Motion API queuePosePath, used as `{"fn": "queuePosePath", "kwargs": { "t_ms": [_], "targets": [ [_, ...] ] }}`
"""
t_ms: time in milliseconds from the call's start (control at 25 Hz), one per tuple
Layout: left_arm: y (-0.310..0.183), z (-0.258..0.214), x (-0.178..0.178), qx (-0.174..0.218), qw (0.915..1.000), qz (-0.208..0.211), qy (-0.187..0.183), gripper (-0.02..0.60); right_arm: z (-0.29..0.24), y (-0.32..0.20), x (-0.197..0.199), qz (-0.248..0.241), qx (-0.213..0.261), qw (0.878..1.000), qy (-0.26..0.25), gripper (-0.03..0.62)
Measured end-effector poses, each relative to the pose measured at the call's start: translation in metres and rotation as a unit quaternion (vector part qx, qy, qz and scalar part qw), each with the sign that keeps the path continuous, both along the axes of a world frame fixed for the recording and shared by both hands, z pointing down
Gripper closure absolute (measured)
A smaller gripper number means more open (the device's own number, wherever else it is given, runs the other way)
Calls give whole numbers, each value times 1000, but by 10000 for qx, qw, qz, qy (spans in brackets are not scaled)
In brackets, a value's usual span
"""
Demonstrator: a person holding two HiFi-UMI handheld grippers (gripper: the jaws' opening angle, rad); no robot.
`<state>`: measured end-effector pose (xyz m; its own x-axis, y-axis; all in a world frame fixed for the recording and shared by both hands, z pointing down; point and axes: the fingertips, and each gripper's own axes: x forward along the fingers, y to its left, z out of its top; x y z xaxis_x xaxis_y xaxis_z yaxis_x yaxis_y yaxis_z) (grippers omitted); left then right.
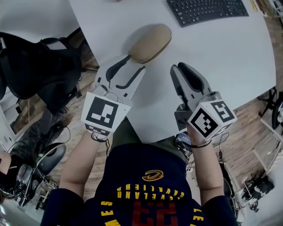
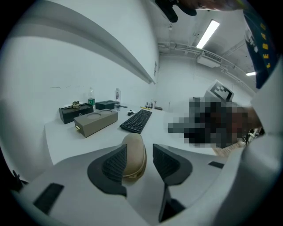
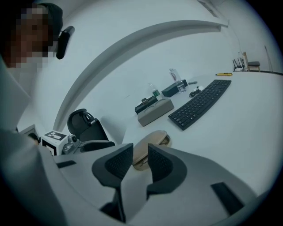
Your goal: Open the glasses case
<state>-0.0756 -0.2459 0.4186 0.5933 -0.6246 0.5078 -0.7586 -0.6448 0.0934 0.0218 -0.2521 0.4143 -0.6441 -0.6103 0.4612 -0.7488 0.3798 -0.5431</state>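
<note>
A tan oval glasses case point(image 1: 149, 43) lies on the white table point(image 1: 221, 62), its lid down and a dark seam along its side. My left gripper point(image 1: 134, 65) is open just short of the case's near end; in the left gripper view the case point(image 2: 134, 150) shows in the gap between the jaws, whose pads do not press on it. My right gripper point(image 1: 179, 68) is open over the table to the right of the case and apart from it. In the right gripper view the case point(image 3: 154, 140) lies beyond the gripper point(image 3: 140, 161), with nothing held.
A black keyboard point(image 1: 205, 9) lies at the far side of the table. In the left gripper view a grey box point(image 2: 95, 121) and a black box point(image 2: 73, 112) stand beyond the case, with small bottles behind. A black office chair point(image 1: 40, 66) stands off the table's left edge.
</note>
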Motion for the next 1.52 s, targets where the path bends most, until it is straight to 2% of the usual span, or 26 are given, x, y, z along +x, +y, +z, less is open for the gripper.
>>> {"fn": "queuePosePath", "kwargs": {
  "t_ms": [280, 440, 560, 680, 960, 1080, 1200, 1520],
  "targets": [
    [-11, 25, 11, 264, 9966, 282, -725, 400, 43, -12, -8, 124, -672, 9970, -375, 485],
    [-5, 36, 24, 396, 9915, 441, -1157, 372, 60, -7, -7, 224, -990, 9932, -564, 484],
    [-11, 51, 19, 485, 9872, 527, -1424, 351, 81, -13, -21, 299, -1223, 9897, -675, 484],
    [-17, 61, 12, 557, 9836, 555, -1621, 348, 99, -18, -35, 367, -1505, 9847, -799, 484],
    [-14, 63, 16, 703, 9765, 614, -1941, 348, 111, -19, -38, 585, -1864, 9743, -1118, 485],
    [-15, 70, 14, 538, 9765, 571, -2005, 350, 113, -21, -41, 707, -2033, 9655, -1466, 497],
    [-15, 72, 11, 369, 9796, 502, -1910, 351, 113, -19, -42, 841, -2206, 9544, -1825, 523],
    [-10, 69, 7, 205, 9850, 471, -1648, 357, 117, -12, -40, 881, -2267, 9535, -1778, 543]
  ]
}}
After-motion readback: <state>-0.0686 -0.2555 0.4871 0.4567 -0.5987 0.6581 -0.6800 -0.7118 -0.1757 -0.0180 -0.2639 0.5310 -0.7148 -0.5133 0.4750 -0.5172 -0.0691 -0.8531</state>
